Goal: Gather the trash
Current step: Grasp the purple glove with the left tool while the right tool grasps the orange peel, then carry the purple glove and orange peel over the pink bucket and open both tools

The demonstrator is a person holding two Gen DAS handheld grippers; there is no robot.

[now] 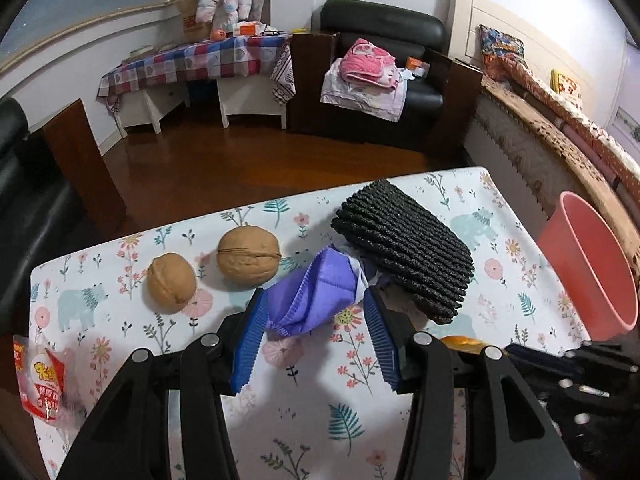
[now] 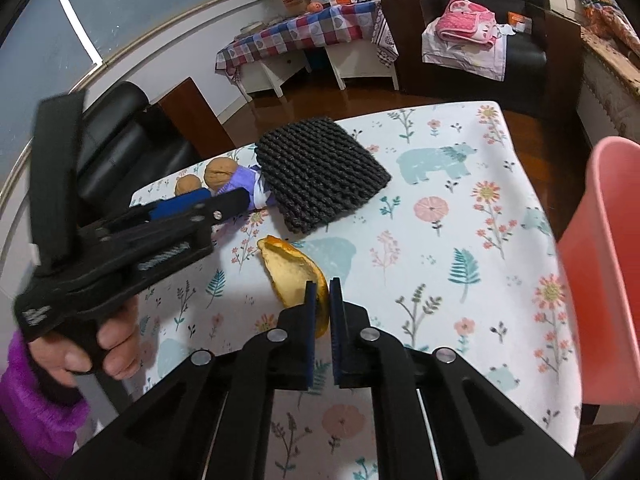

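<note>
A crumpled purple face mask [image 1: 316, 292] lies on the flowered table [image 1: 500, 300], partly under a black knitted mat [image 1: 404, 252]. My left gripper [image 1: 316, 304] is open, its blue pads on either side of the mask; the pads touch or nearly touch it. In the right wrist view the left gripper [image 2: 200, 204] reaches toward the mask [image 2: 248, 180]. My right gripper [image 2: 323, 292] is shut on an orange peel [image 2: 292, 276] that rests on the table. A pink bin [image 2: 600, 260] stands at the table's right edge; it also shows in the left wrist view [image 1: 588, 276].
Two walnuts [image 1: 212, 272] lie left of the mask. A red and white snack wrapper [image 1: 40, 380] lies at the table's left edge. Beyond the table are a wooden floor, a black armchair [image 1: 384, 64], a checked side table [image 1: 192, 64] and a bed [image 1: 560, 128].
</note>
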